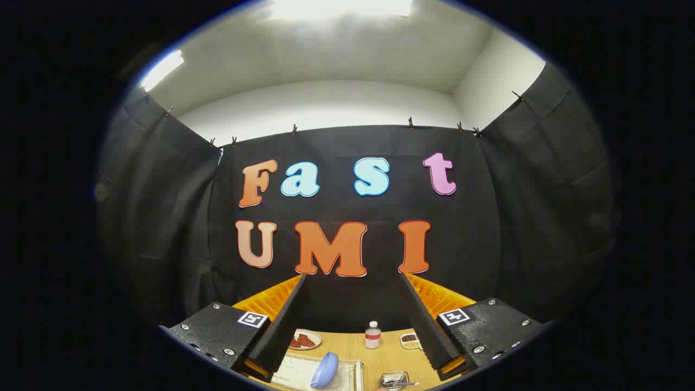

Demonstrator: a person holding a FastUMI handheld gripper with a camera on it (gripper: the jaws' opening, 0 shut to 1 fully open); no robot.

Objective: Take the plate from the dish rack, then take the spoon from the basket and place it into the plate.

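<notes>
Two fingers of the gripper (pixel 353 326) stand wide apart with nothing held between them, raised well above the wooden table (pixel 388 355). Taking the dish rack (pixel 296 374) as the landmark: it lies nearest, low between the fingers, and the blue plate (pixel 326 370) stands on edge in it, tilted. Just beside the rack, toward the other finger, sits the small basket (pixel 393 379) with the spoon (pixel 403 384) lying across it. Beyond the rack are a dish of brown food (pixel 305 340), a small bottle (pixel 372 334) and a little tray (pixel 410 340), near the booth's wall. The plate is probably stiff, light and slick; its upper rim looks like the sensible hold. The spoon is thin, so its handle wants a firm pinch.
</notes>
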